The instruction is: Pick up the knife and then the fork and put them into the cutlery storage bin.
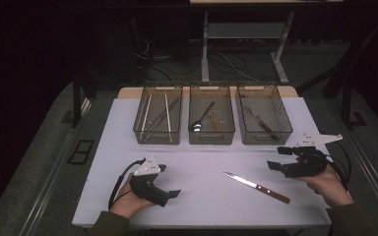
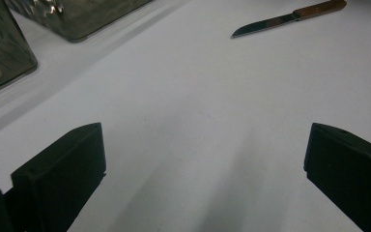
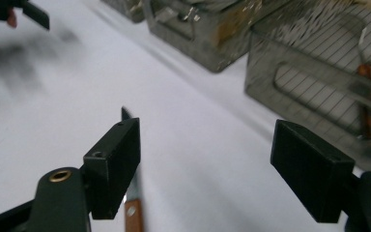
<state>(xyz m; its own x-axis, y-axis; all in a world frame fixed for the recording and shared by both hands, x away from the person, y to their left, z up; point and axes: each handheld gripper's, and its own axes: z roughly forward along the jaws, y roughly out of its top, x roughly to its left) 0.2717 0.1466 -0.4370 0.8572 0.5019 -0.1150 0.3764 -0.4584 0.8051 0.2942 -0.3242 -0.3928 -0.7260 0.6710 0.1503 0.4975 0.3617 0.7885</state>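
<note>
A: Where was the knife (image 1: 256, 186)?

B: It lay flat on the white table (image 1: 202, 167), near the front edge, a bit to the right. Its wooden handle pointed to the right and its blade pointed to the left. Nothing was touching it.

A: What did the right gripper (image 1: 277, 158) do?

B: It was held just above the table, to the right of the knife and near it. Its jaws stood wide apart and had nothing between them. In the right gripper view the knife (image 3: 131, 193) lay on the table below the left jaw.

A: And the left gripper (image 1: 169, 181)?

B: It rested low at the front left, well apart from the knife. Its jaws were wide apart too, and they held nothing.

A: What was at the back?

B: Three see-through bins stood in a row. The left bin (image 1: 158, 114) had chopsticks, the middle bin (image 1: 211, 113) had a spoon, and the right bin (image 1: 264, 114) had a knife.
</note>
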